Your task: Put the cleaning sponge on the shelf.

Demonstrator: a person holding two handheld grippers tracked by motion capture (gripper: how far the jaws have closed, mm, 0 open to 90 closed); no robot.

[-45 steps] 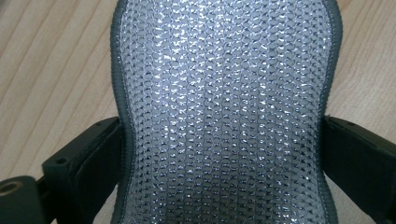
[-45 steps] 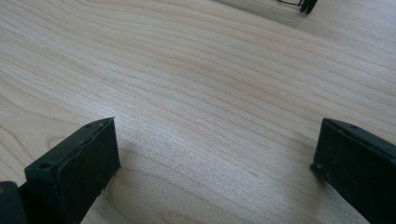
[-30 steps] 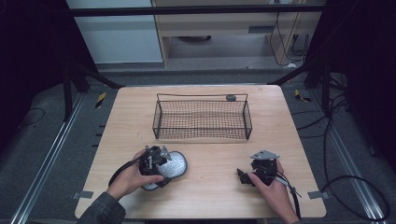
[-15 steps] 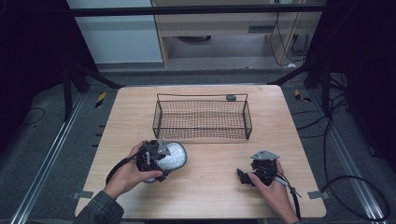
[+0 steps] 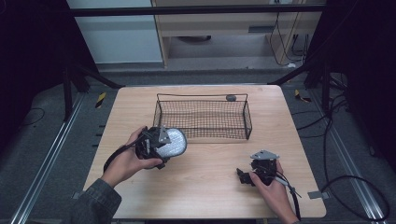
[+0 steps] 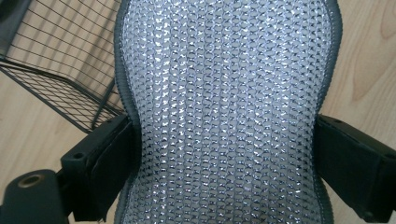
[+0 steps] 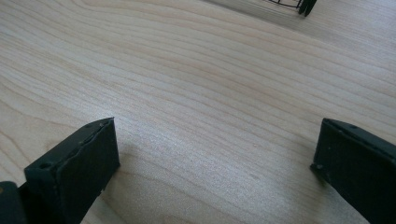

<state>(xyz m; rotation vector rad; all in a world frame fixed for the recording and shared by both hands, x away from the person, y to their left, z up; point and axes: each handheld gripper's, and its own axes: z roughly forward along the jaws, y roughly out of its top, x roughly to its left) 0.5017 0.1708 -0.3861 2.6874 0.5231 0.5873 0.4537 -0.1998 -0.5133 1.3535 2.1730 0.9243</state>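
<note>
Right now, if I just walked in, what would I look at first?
Probably the shiny silver mesh pad, pinched between the jaws of the left gripper at the table's front left, just beside the black wire basket. That basket sits in the middle of the wooden table. At the front right, the right gripper rests low over bare wood with its jaws wide apart.

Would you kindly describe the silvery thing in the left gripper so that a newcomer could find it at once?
Start at the black wire basket in the middle of the wooden table. Just off its near left corner, the left gripper clamps a rounded pad between its jaws. Its glittering silver mesh face with a dark grey rim sets it apart from everything else on the table.
</note>
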